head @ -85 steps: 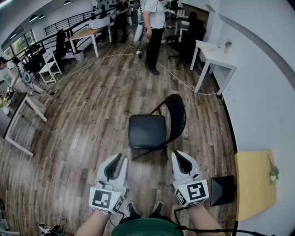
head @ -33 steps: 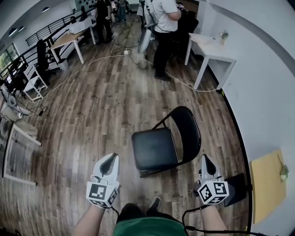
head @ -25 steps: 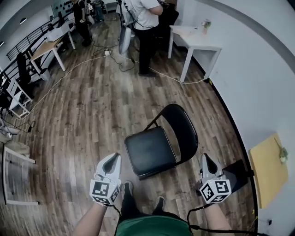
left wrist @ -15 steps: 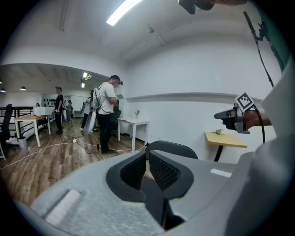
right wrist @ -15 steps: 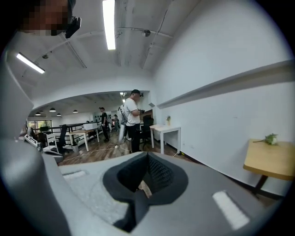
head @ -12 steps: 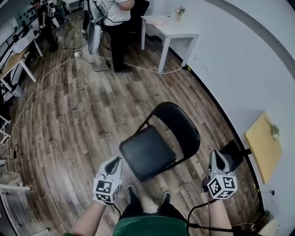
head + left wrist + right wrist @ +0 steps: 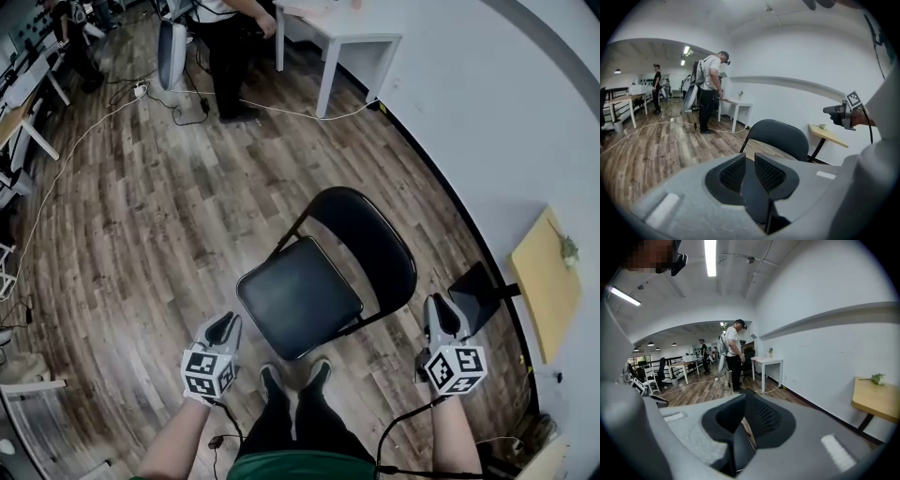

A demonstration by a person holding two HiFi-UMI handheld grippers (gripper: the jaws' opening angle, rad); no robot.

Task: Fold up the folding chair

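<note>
The black folding chair stands unfolded on the wooden floor, its seat in front of my feet and its rounded backrest toward the wall. My left gripper hovers just off the seat's front left corner; its jaws are opening, with a narrow gap and nothing between them. My right gripper hangs to the right of the backrest, apart from it, its jaws also opening on nothing. In the left gripper view the backrest shows beyond the left gripper. The right gripper looks past the chair.
A white wall runs along the right. A yellow side table and a black stand sit close behind my right gripper. A person stands by a white table at the far end. A cable crosses the floor.
Both grippers have sunk lower beside the chair, the left one more. Their jaws, shut before, now stand slightly parted. The head view has swung, so the chair sits nearer.
</note>
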